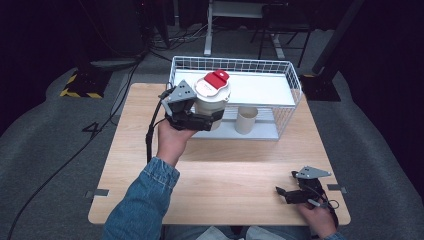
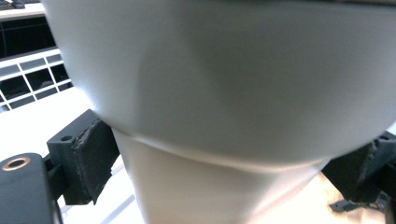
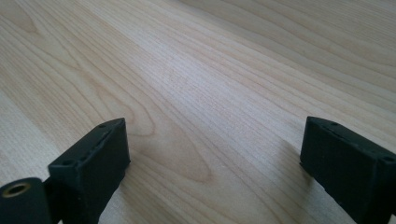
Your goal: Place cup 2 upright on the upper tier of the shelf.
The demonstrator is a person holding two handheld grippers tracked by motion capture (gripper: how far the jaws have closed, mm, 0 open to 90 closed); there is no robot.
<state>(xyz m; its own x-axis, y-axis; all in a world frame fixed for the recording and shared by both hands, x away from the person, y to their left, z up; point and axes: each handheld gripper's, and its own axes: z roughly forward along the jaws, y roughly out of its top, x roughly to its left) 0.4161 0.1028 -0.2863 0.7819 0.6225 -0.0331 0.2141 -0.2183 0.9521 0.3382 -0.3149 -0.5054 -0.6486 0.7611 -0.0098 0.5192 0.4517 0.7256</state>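
Gripping status, left gripper (image 1: 202, 120): jaws pinch a white cup (image 1: 212, 102) from both sides, low on its body; in the left gripper view the black pads (image 2: 95, 161) press against the cup wall (image 2: 224, 93).
Cup position: held upright above the table, at the front left corner of the wire basket (image 1: 295, 80), clear of the table surface.
Cup lid: white lid with a red tab (image 1: 216, 78) on top; any print on it is too small to read.
Right gripper (image 1: 287, 195): rests low over the near right part of the table; jaws spread apart with bare wood between them in the right gripper view (image 3: 212, 140).
Second cup (image 1: 246, 120): plain, open-topped, upright inside the basket, just right of the held cup.
Basket: white wire walls, white floor panel, set at the far edge of the table.
Surface: light wood-grain table (image 1: 235, 170), rectangular, rounded corners.
Room: grey carpet floor (image 1: 45, 145), dark surroundings, black cables trailing at left, a yellow-and-black striped base (image 1: 80, 90) at far left, white desk legs (image 1: 207, 35) beyond the basket.
Sleeve: blue denim (image 1: 140, 200) on the left forearm.
Writing: none readable on cup, basket or grippers.
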